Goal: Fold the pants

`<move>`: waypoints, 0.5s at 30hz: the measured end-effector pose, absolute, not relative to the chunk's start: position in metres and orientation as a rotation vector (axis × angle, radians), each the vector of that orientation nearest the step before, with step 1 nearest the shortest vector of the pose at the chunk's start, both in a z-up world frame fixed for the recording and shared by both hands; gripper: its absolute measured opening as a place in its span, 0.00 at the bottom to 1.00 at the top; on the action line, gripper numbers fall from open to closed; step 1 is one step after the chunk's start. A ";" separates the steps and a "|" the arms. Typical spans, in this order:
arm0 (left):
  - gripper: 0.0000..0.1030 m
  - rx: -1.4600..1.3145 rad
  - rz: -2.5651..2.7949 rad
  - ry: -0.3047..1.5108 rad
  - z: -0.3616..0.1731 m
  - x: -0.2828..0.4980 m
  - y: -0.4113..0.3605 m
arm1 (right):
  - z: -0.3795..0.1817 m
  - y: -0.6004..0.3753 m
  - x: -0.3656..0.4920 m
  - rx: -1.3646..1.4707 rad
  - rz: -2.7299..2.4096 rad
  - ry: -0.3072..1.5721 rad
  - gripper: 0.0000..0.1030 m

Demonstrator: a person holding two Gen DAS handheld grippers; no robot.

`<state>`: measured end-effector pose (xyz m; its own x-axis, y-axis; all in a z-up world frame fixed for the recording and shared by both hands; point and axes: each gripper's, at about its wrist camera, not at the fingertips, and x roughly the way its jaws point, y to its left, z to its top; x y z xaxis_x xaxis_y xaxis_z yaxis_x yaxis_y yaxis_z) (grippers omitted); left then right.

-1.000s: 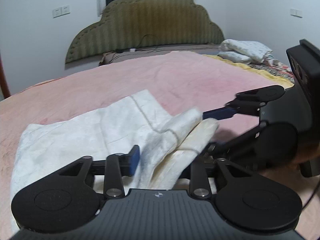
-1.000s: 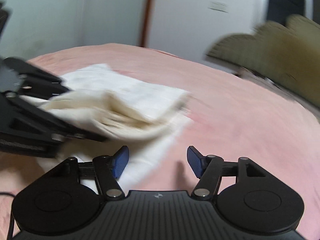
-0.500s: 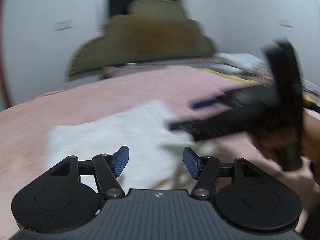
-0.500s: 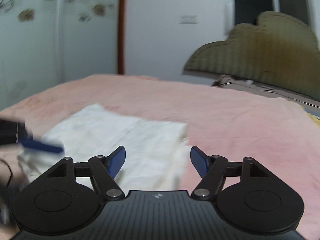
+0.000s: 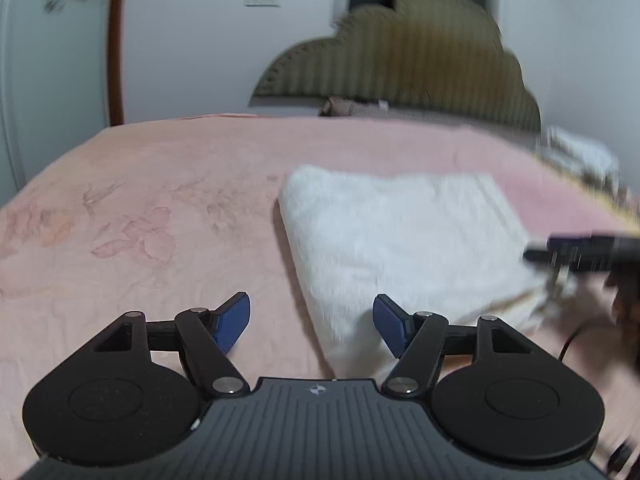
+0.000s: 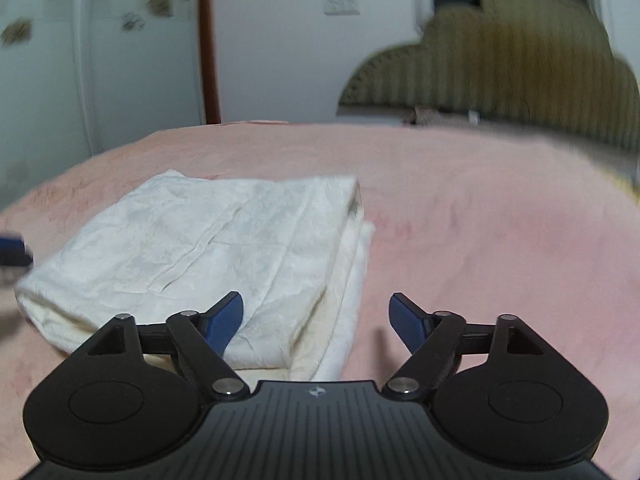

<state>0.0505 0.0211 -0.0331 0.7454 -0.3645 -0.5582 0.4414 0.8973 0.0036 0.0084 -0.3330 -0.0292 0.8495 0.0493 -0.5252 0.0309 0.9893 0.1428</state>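
The white pants now lie folded into a neat, thick rectangle on the pink bedspread, toward the foot of the bed and well away from the green headboard. A second ago they were bunched up and lifted at one corner, pinched in the left gripper, with the right gripper just beside the cloth; half a second ago both had already let go.

The left gripper is off the cloth, its blue pads spread apart with nothing between them, hovering at the near left corner of the folded pants. The right gripper likewise stands with its jaws apart and empty, above the near right edge of the stack, where the layered edges show.

In the left view the right gripper's dark finger sits blurred at the pants' right edge. The left view has swung leftward since a second ago, so the bedspread with its faint flower print and a brown door frame now show. Folded bedding lies at the far right edge of the bed.
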 end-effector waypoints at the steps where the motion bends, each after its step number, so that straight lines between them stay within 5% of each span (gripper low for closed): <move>1: 0.70 0.169 -0.437 0.559 -0.037 0.045 0.022 | -0.033 -0.339 0.008 0.202 0.009 0.559 0.81; 8: 0.71 0.075 -0.380 0.529 -0.030 0.053 0.018 | -0.026 -0.334 -0.003 0.231 -0.065 0.508 0.84; 15: 0.84 0.074 -0.292 0.613 -0.041 0.059 -0.007 | -0.019 -0.287 -0.001 0.100 -0.007 0.483 0.90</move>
